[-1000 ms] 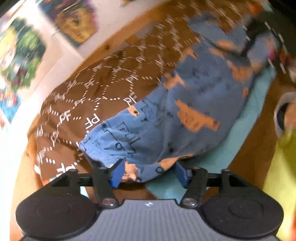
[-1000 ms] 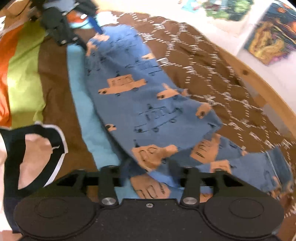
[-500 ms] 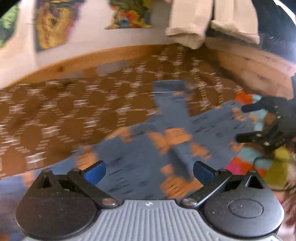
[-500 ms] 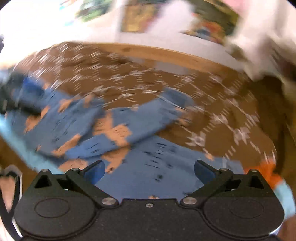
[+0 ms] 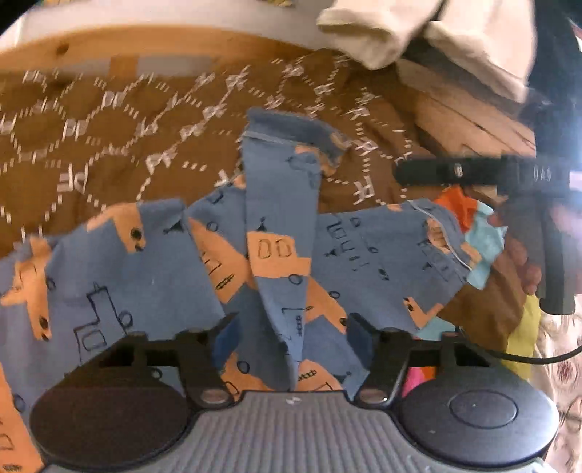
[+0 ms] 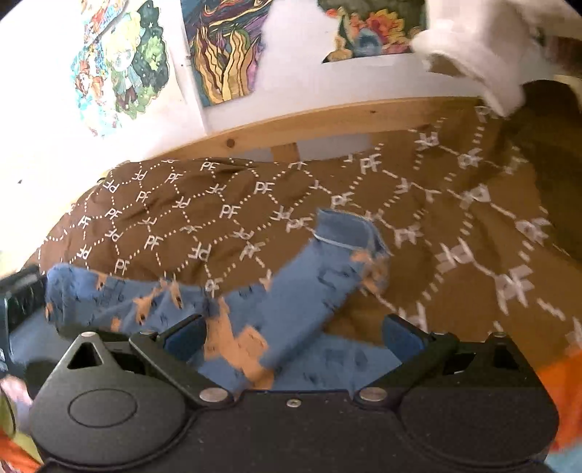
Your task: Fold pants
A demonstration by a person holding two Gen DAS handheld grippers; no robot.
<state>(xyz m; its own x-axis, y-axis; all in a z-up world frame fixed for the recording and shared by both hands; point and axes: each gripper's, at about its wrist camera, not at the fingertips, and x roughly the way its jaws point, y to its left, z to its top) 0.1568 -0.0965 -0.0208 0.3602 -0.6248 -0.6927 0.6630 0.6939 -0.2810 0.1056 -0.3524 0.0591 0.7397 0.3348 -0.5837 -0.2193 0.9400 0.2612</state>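
The blue pants (image 5: 280, 254) with orange vehicle prints lie rumpled on a brown patterned blanket (image 5: 109, 127). One leg runs away from the camera to a cuff (image 5: 287, 129). My left gripper (image 5: 293, 334) is open, its jaws either side of a raised fold of the pants without pinching it. In the right wrist view the pants (image 6: 291, 302) spread left, cuff (image 6: 345, 229) farther off. My right gripper (image 6: 294, 334) is open wide over the fabric. The right gripper also shows in the left wrist view (image 5: 538, 203).
A wooden bed frame (image 6: 327, 123) runs behind the blanket (image 6: 218, 203), with posters (image 6: 225, 47) on the white wall. Pale cloth (image 5: 418, 32) hangs at the upper right. Colourful bedding (image 5: 473, 225) lies to the right of the pants.
Both grippers let go of the pants and opened, then swung round to face the wall. The left jaws have since narrowed around a raised fold.
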